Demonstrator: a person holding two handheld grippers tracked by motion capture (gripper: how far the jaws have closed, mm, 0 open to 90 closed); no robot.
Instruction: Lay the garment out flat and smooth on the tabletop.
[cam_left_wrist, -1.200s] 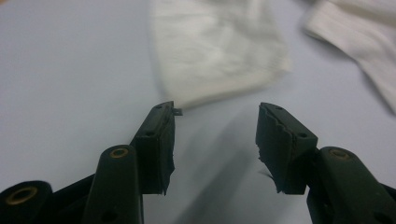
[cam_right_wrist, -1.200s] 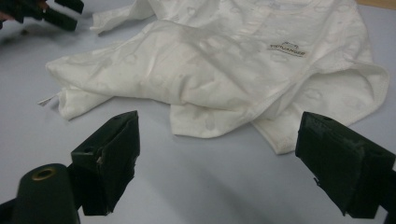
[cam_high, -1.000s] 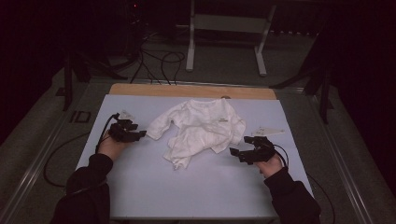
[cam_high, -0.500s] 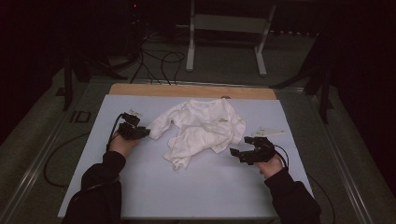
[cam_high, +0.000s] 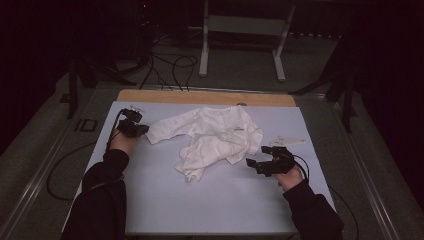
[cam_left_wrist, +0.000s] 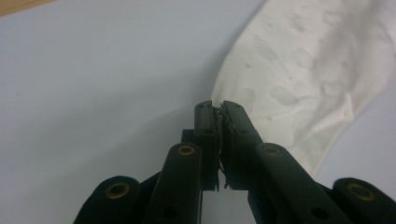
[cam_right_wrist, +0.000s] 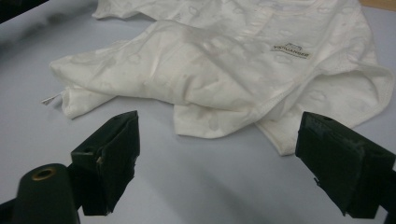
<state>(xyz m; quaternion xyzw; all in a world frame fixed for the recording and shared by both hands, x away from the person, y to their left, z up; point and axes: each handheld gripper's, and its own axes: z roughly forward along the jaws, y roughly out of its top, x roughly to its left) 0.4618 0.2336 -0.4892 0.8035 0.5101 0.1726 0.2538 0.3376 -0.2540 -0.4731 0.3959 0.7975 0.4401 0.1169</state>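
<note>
In the high view, one white baby garment is being spread at the middle of the pale blue surface. One sleeve is being stretched toward the left of the frame, where the left tool is being held at its cuff. The right tool is being held low at the right of centre, just beside the garment's lower edge. Two tools and one garment are being counted.

In the left gripper view, the left tool is being kept together after just having been closing. A thin edge of the sleeve appears to be pinched at its tips, at the centre of the frame.

In the right gripper view, the right tool is being held wide apart, nothing between its jaws. The garment is lying across the upper half of the frame, with one printed label.

The flattening is probably best done if the sleeve is being drawn outward gently and low, while the bunched lower folds are being taken by the right tool so the body is not being dragged along.
</note>
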